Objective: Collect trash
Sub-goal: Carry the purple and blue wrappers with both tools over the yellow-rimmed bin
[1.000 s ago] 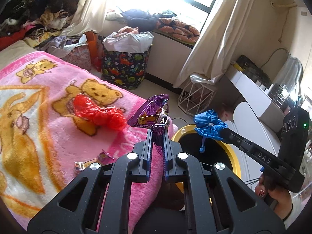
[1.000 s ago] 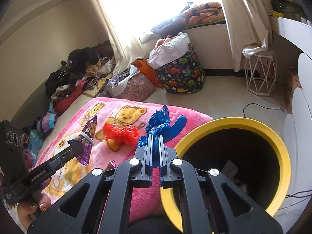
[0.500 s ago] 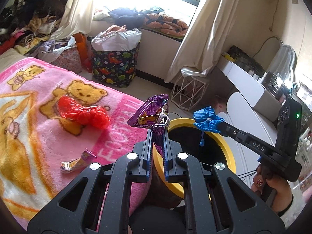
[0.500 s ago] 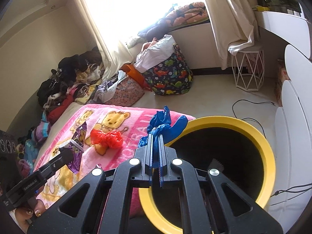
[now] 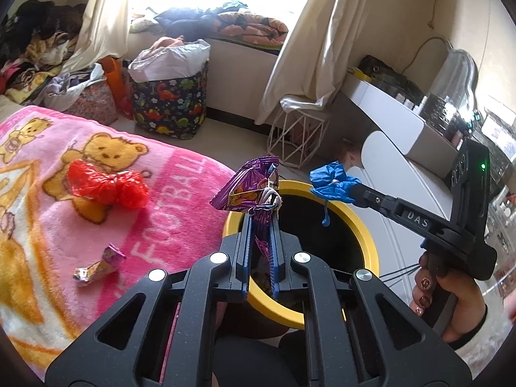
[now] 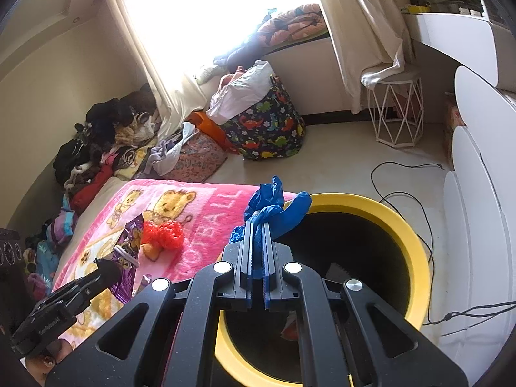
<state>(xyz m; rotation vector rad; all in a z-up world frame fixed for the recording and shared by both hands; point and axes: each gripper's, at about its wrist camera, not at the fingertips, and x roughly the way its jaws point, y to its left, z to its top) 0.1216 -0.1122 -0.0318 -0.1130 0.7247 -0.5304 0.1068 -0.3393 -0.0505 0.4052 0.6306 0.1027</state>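
Observation:
My left gripper (image 5: 261, 217) is shut on a purple snack wrapper (image 5: 250, 187) and holds it over the near rim of the yellow-rimmed black bin (image 5: 364, 235). My right gripper (image 6: 257, 224) is shut on a crumpled blue glove (image 6: 274, 203) over the bin's left rim (image 6: 416, 248); it also shows in the left wrist view (image 5: 333, 182). A red plastic bag (image 5: 106, 185) and a small candy wrapper (image 5: 96, 266) lie on the pink bear blanket (image 5: 180, 200). Some trash lies inside the bin.
A dinosaur-print laundry basket (image 5: 171, 103) and a white wire stool (image 5: 298, 142) stand on the floor beyond the bed. White cabinets (image 6: 477, 200) are to the right of the bin. A black cable (image 6: 403, 190) runs on the floor. Clothes are piled by the window.
Both grippers have moved toward the bin with their trash still held; the wrapper and the glove now hang over its opening. Items on the blanket have not moved.

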